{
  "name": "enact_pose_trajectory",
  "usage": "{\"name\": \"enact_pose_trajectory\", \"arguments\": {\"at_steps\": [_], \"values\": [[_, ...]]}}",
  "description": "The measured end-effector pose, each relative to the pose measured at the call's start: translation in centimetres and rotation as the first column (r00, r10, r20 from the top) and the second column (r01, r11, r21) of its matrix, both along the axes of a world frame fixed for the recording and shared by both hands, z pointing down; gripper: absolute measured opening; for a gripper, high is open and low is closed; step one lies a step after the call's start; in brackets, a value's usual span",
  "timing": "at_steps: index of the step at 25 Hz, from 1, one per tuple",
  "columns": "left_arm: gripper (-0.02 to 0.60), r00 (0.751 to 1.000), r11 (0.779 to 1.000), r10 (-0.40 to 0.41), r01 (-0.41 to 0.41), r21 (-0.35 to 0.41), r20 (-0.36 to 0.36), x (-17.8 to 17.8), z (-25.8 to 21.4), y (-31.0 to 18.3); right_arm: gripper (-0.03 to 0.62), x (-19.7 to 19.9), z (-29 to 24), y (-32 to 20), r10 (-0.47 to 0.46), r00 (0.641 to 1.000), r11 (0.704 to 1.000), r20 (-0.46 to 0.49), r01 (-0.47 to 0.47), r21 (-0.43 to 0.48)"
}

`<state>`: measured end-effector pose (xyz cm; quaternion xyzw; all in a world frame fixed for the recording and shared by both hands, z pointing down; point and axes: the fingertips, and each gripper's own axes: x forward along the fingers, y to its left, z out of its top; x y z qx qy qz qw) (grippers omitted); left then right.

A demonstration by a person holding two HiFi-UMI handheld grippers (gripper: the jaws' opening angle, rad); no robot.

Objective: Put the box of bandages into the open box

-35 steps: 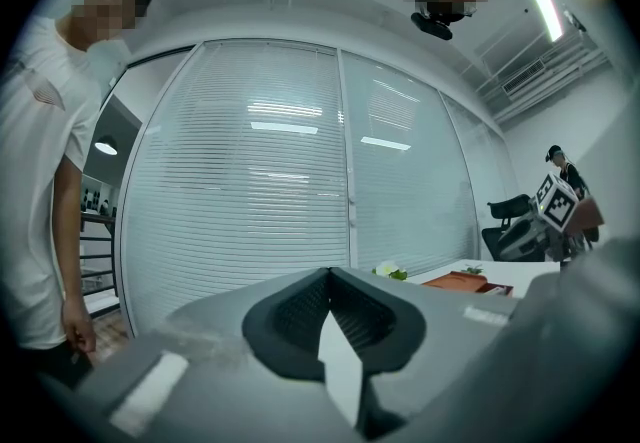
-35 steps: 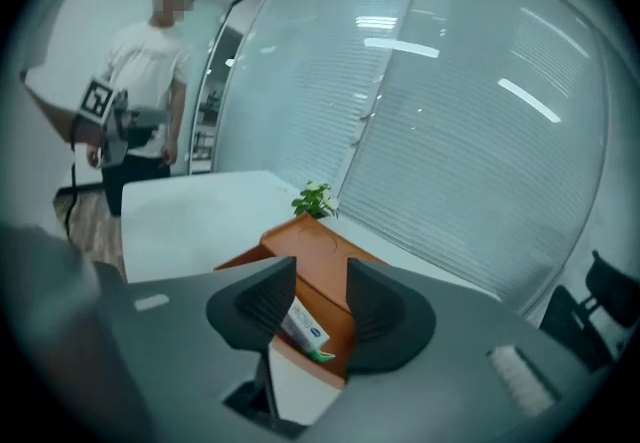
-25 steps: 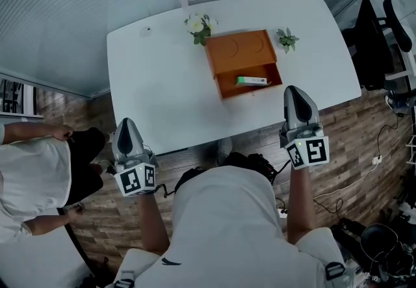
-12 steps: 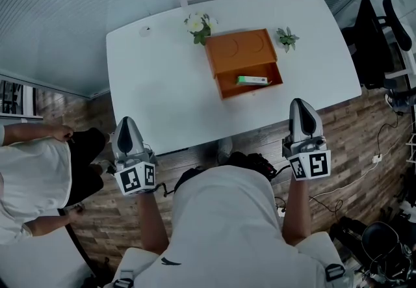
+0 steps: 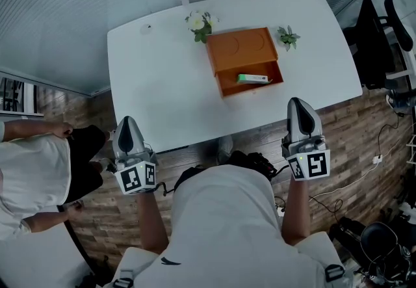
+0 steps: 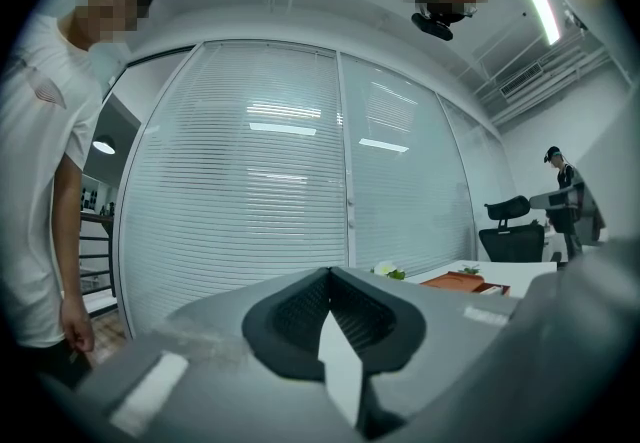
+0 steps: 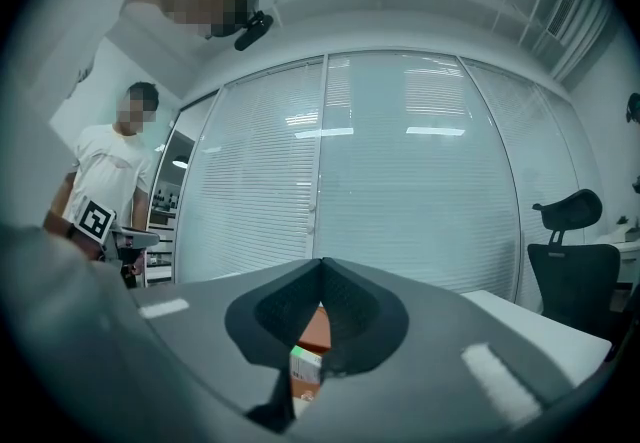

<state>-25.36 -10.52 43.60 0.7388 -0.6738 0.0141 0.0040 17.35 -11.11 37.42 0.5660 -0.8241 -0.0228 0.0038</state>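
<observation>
The orange open box (image 5: pixel 249 76) stands on the white table (image 5: pixel 156 78), its lid (image 5: pixel 238 49) folded back behind it. The white-and-green box of bandages (image 5: pixel 251 78) lies inside the open box. My left gripper (image 5: pixel 128 121) hangs off the table's near edge at the left, shut and empty. My right gripper (image 5: pixel 298 102) is below the near edge at the right, also shut on nothing. In the right gripper view the jaws (image 7: pixel 322 263) meet, and the bandage box (image 7: pixel 305 367) and orange box (image 7: pixel 315 327) show through the gap beneath. The left gripper (image 6: pixel 328 273) points past the table.
A white flower (image 5: pixel 198 23) and a small green plant (image 5: pixel 286 37) flank the lid at the table's far side. A person in white (image 5: pixel 29 176) stands left of me. An office chair (image 5: pixel 376 39) is at the right, with cables (image 5: pixel 351 183) on the wood floor.
My right gripper has drawn back from the table's edge toward my body. The left gripper has barely moved. The bandage box stays in the orange box.
</observation>
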Motion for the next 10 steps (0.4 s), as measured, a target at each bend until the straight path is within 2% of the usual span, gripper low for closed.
{"name": "enact_pose_trajectory", "arguments": {"at_steps": [10], "values": [[0.006, 1.0, 1.0, -0.002, 0.002, -0.003, -0.009, 0.56, 0.33, 0.0, 0.0, 0.09, 0.26, -0.08, -0.009, 1.0, 1.0, -0.003, 0.009, -0.004]]}}
